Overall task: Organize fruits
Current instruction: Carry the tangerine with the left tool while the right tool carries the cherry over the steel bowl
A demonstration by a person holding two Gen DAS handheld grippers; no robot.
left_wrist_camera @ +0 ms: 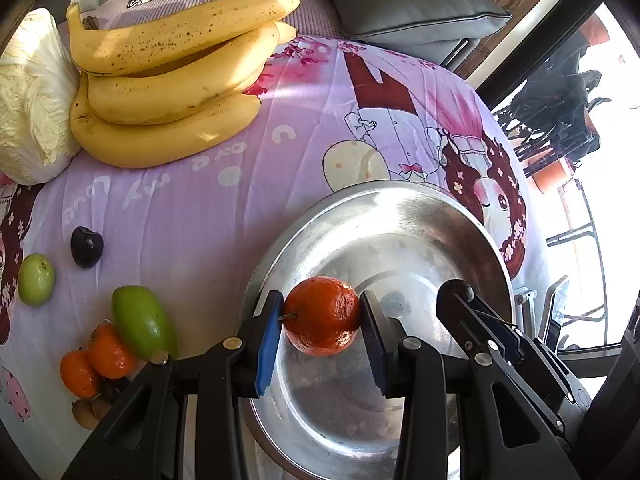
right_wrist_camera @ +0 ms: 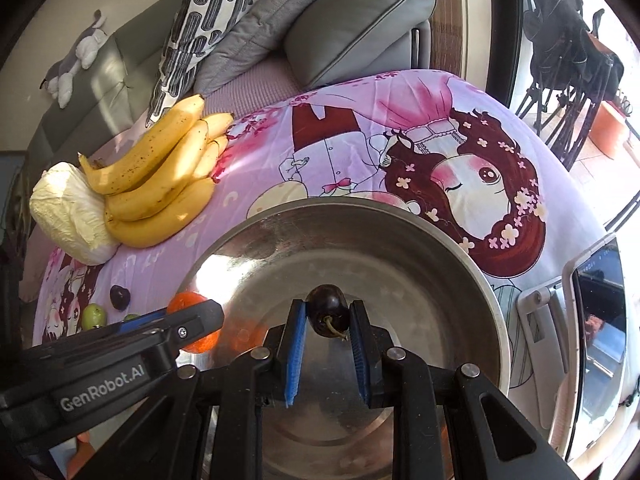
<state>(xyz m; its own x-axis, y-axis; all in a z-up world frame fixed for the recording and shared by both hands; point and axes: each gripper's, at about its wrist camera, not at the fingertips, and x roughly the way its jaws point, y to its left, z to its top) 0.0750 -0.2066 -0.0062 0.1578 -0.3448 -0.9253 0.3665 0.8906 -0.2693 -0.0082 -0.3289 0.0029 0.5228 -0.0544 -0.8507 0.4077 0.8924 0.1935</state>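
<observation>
Left gripper (left_wrist_camera: 322,318) squeezing a round orange tangerine (left_wrist_camera: 322,315) over the big shiny metal bowl (left_wrist_camera: 460,216), right gripper (right_wrist_camera: 327,320) pinched tight on a small dark cherry (right_wrist_camera: 327,310) above the same bowl, yellow bananas (left_wrist_camera: 168,92) and small green fruits (left_wrist_camera: 142,322) lying on the purple cartoon cloth (left_wrist_camera: 192,208)

The metal bowl (left_wrist_camera: 472,216) sits on the bed. Left of the bowl lie loose fruits (left_wrist_camera: 120,344). Behind those, bananas (left_wrist_camera: 168,92) rest against a cabbage (left_wrist_camera: 32,96).
</observation>
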